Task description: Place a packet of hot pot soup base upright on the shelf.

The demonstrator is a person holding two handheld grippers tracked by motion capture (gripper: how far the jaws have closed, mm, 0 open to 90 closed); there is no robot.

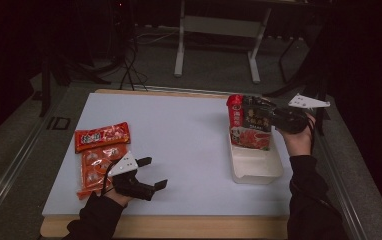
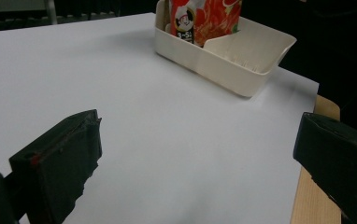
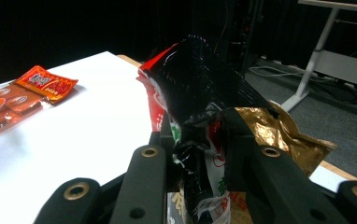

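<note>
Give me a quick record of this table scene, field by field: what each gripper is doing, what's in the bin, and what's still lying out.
Right gripper: shut on a crinkly black and gold snack packet, above the bin's far end
Left gripper: open, holding nothing, near the table's front edge
Bin: cream plastic tray, a red printed packet standing in its far end
Still out: two orange-red flat snack packets on the white table top, beside the left gripper
</note>
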